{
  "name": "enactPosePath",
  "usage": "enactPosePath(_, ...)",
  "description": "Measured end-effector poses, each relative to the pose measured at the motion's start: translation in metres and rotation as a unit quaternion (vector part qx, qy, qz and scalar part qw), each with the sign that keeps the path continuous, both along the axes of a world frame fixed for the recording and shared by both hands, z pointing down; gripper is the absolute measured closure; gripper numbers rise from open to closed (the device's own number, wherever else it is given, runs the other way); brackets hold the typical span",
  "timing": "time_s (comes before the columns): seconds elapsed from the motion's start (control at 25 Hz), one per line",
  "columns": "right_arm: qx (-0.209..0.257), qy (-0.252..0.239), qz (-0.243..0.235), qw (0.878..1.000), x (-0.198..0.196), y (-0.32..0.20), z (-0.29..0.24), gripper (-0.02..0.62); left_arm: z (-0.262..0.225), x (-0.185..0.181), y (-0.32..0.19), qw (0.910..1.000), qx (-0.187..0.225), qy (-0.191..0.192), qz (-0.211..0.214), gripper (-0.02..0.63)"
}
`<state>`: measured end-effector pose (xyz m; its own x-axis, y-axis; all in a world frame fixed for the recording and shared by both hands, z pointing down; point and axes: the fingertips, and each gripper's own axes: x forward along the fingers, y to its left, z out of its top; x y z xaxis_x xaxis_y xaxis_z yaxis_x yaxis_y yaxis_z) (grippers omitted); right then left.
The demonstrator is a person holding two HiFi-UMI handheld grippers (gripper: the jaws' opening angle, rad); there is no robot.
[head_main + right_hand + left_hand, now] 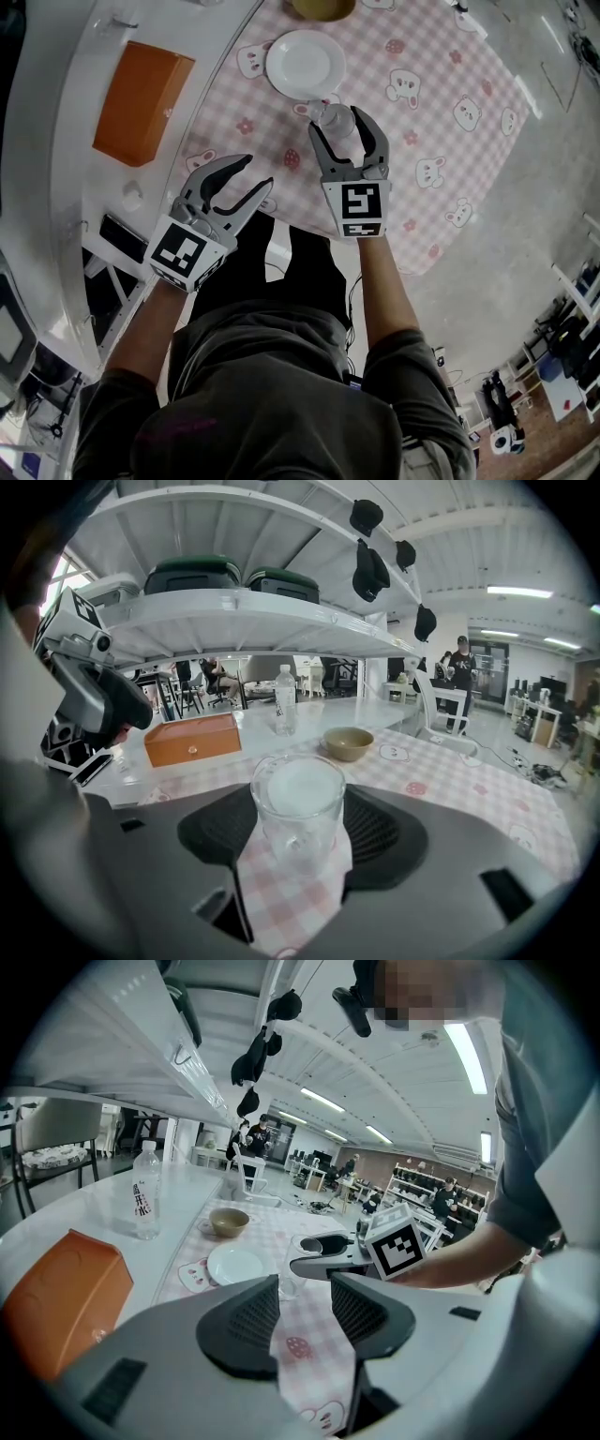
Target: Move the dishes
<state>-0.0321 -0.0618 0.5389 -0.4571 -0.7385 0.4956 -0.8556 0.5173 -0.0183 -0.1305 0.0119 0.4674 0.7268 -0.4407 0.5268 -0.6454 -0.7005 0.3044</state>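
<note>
A clear drinking glass (298, 808) stands on the pink checked tablecloth (412, 103). My right gripper (339, 127) holds it, both pads against its sides. Just beyond the glass lies a white plate (305, 64), and past that sits a tan bowl (323, 7). The bowl (348, 743) also shows in the right gripper view. My left gripper (260, 172) hovers open over the table's near edge, left of the right one, with nothing between its fingers. In the left gripper view the plate (234, 1265), the bowl (229, 1222) and the glass (291, 1274) lie ahead.
An orange box (141, 89) rests on the white table (75, 141) to the left, and a water bottle (145, 1192) stands behind it. A dark phone (122, 237) lies near the left edge. Shelves hang above the table (234, 611). People stand in the room behind.
</note>
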Motion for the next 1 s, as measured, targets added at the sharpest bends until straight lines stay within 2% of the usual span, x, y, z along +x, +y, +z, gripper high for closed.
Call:
enactPosePath(0.4,-0.009,-0.005,-0.001,1.0,-0.001,0.003,0.003,0.314,0.001,0.002,0.0,1.0,-0.003,0.0,0.007,0.433)
enactPosePath(1.0,-0.013,-0.007,0.013,1.0,0.008,0.019,-0.016,0.313,-0.015,0.011,-0.005,0.9995,0.014,0.012,0.026,0.433)
